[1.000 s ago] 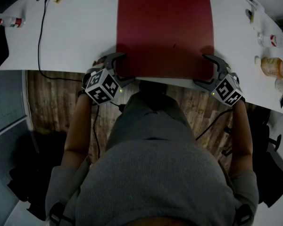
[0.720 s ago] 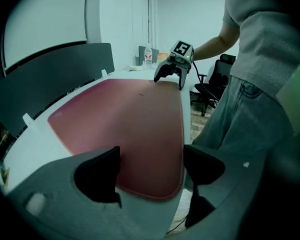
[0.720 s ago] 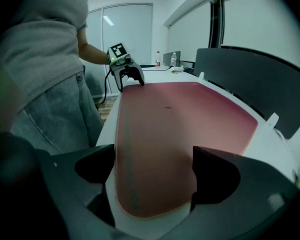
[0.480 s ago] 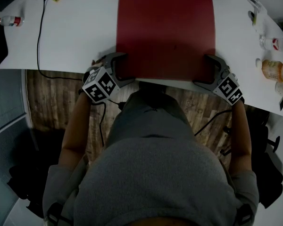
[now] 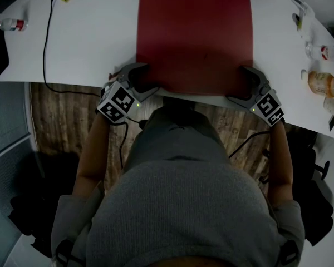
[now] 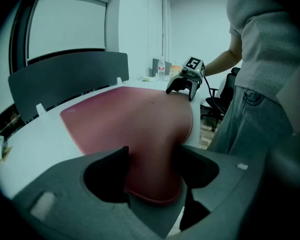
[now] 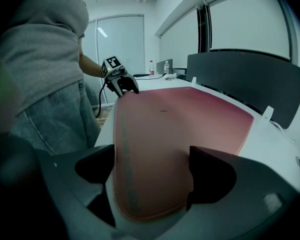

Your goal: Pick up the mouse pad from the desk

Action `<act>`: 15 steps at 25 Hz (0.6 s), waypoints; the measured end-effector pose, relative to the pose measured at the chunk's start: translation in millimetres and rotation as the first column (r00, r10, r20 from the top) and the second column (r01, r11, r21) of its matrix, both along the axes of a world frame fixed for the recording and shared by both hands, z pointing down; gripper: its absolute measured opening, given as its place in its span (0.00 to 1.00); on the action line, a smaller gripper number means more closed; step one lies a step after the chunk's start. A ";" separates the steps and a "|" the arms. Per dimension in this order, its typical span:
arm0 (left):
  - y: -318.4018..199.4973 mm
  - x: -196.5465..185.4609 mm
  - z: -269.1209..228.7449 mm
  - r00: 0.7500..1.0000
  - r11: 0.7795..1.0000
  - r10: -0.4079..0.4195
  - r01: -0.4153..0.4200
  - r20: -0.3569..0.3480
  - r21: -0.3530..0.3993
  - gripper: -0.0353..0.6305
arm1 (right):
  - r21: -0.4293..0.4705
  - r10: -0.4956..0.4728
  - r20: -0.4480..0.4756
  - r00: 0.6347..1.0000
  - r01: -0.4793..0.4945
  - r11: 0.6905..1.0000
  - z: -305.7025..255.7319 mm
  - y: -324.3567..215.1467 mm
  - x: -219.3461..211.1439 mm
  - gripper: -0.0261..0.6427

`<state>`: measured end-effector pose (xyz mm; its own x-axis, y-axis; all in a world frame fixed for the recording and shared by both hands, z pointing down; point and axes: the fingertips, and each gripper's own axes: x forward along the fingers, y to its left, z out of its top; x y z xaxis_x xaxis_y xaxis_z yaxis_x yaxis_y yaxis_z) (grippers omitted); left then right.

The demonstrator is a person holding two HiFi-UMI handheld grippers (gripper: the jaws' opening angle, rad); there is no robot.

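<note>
Two corners of the red mouse pad sit between my fingers, one in each gripper, and the pad lies flat on the white desk with its near edge along the desk's front edge.

Far out to the left of my left fingers a black cable runs up the desk, and a small bottle lies beyond it near the far left corner.

My left gripper points down at the pad's near left corner. Its jaws have just been closing, yet they stand apart, with the corner filling the gap between them. Whether the pads already press on it I cannot tell. Its marker cube hangs just off the desk's edge, on my side of the fingers.

From there the pad stretches away ahead of both sets of fingers, toward the back of the desk.

My right gripper sits at the near right corner, jaws spread wide. The rounded corner lies between them with white desk showing around it, and neither finger grips it. Its marker cube is also off the desk edge.

Well to the right of those fingers an orange bottle lies on its side, with other small bottles near it.
</note>
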<state>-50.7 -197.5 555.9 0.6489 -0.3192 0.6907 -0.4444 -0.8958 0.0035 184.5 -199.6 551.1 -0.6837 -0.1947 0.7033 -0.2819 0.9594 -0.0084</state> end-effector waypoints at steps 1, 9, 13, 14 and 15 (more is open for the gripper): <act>-1.4 -0.8 -0.4 1.000 1.000 -0.018 0.018 -0.004 0.004 0.51 | 0.003 0.005 0.003 1.000 -0.005 1.000 -0.6 -0.3 -0.1 0.74; -8.5 -2.3 -0.6 0.997 0.997 -0.081 0.081 -0.001 0.012 0.44 | 0.082 0.099 0.024 0.995 -0.100 0.992 -6.3 -10.6 -0.5 0.42; -13.2 -4.5 -2.0 0.991 0.991 -0.132 0.132 -0.002 0.022 0.39 | 0.118 0.148 0.023 0.989 -0.150 0.982 -7.6 -16.8 -0.9 0.35; -14.5 -5.3 -2.4 0.989 0.989 -0.147 0.147 -0.002 0.024 0.37 | 0.126 0.158 0.023 0.987 -0.159 0.979 -7.9 -17.7 -1.2 0.34; -15.7 -6.0 -2.8 0.987 0.987 -0.161 0.161 -0.001 0.026 0.36 | 0.136 0.168 0.023 0.986 -0.169 0.976 -8.2 -18.5 -1.3 0.33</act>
<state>-56.7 -213.2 553.1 0.5869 -0.4375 0.6813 -0.5829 -0.8123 -0.0194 183.1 -218.1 542.9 -0.6404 -0.4018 0.6545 -0.4403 0.8904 0.1158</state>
